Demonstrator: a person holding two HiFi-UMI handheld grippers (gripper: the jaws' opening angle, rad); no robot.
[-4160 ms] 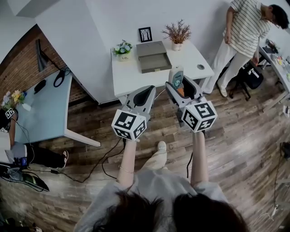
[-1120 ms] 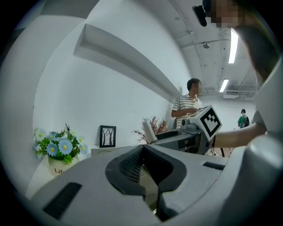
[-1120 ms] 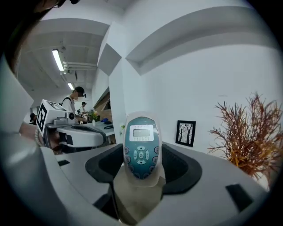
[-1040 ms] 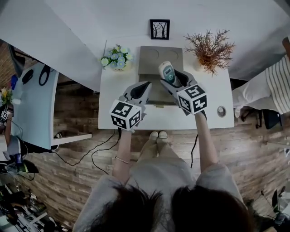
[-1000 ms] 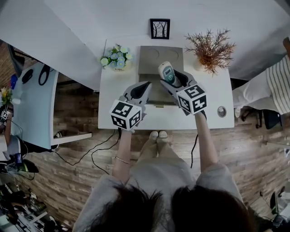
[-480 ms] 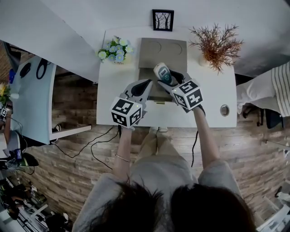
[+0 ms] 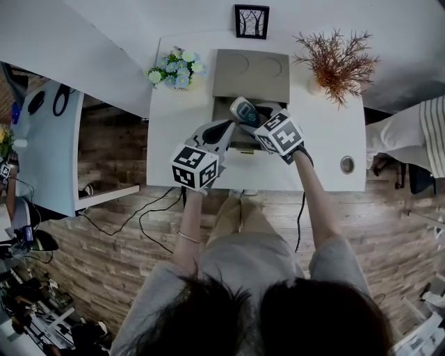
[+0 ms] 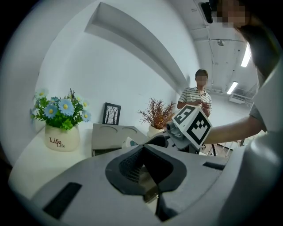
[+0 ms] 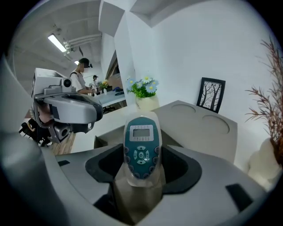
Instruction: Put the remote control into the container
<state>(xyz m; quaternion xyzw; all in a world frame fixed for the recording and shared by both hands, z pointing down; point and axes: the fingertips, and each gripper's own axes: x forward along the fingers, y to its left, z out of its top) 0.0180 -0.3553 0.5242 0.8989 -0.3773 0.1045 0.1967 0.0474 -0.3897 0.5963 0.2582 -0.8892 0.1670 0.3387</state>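
The remote control [image 7: 243, 111], teal with a small screen, is clamped in my right gripper [image 7: 254, 119], which is shut on it. It hangs over the open drawer [image 7: 236, 142] of the grey-tan container [image 7: 251, 72] on the white table [image 7: 177, 139]. In the right gripper view the remote control [image 9: 141, 149] stands upright between the jaws, with the container [image 9: 204, 125] behind it. My left gripper [image 7: 226, 127] hovers just left of the drawer, shut and holding nothing. In the left gripper view its jaws meet at the tip [image 8: 142, 147], in front of the container [image 8: 112, 137].
A white pot of blue flowers [image 7: 174, 70] stands left of the container, a dried plant [image 7: 338, 58] to its right, and a small framed picture [image 7: 251, 21] behind. A round disc [image 7: 347, 165] lies near the table's right front. A person in a striped shirt [image 7: 425, 133] stands at the right.
Both grippers have moved forward from the floor area to the table. Over the last second the right gripper carried the remote left and down, over the open drawer.
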